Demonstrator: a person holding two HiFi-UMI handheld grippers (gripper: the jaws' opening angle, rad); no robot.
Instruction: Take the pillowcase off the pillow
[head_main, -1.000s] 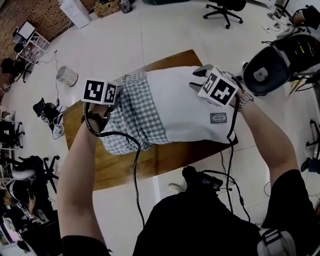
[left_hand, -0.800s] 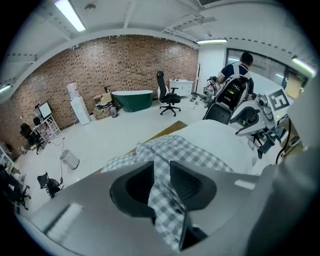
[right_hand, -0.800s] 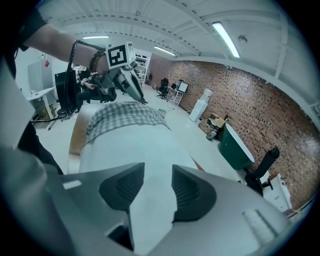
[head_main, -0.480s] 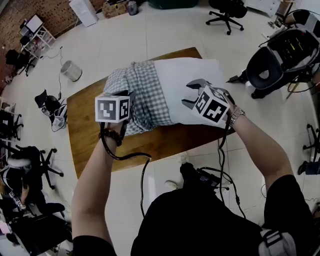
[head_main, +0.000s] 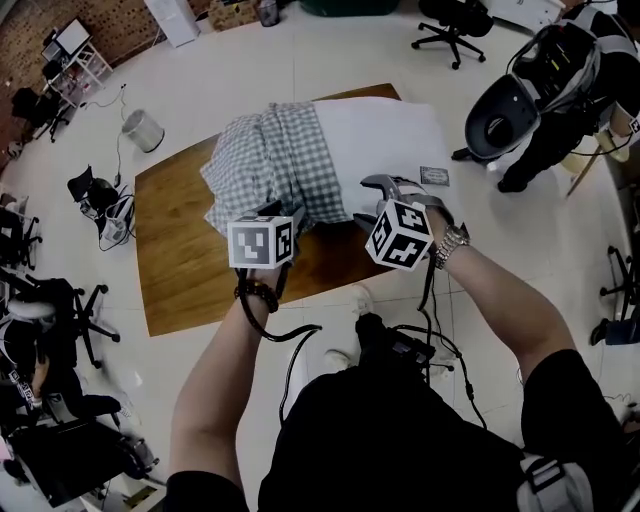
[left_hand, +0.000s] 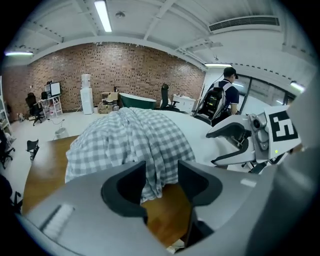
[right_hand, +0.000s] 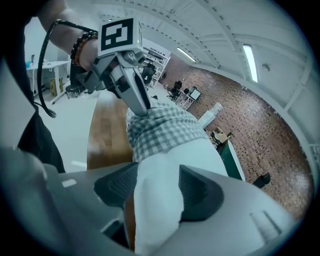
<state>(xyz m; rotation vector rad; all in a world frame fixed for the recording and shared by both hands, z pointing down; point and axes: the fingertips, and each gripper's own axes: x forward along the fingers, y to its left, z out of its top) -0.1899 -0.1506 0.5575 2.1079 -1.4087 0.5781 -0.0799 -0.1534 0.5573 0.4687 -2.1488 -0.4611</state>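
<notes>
Grey-and-white check pillowcase (head_main: 270, 160) sat bunched over the left part of the white pillow (head_main: 380, 135), w/ the rest of the pillow bare. Both lay on the brown wooden table (head_main: 185, 260), toward its far side. A small patch label (head_main: 434, 175) showed on the bare pillow near its right end; print too small to read.

L gripper (left_hand: 161, 172) was at the pillowcase's near edge, jaws apart & just been opening. A hanging corner of check cloth sat btwn them, w/ wood visible beside the cloth, so no squeeze on it.

R gripper (right_hand: 157, 182) was at the pillow's near edge, jaws likewise apart & just been opening. The white pillow edge filled the gap btwn the pads but didn't look pinched.

Each gripper carried a cube w/ b/w square markers (head_main: 262, 242). Wristwatch (head_main: 452, 240) on the R wrist, dark bead bracelet (head_main: 256, 292) on the L. A white bin (head_main: 143, 130) stood on the floor beyond the table's left corner.
</notes>
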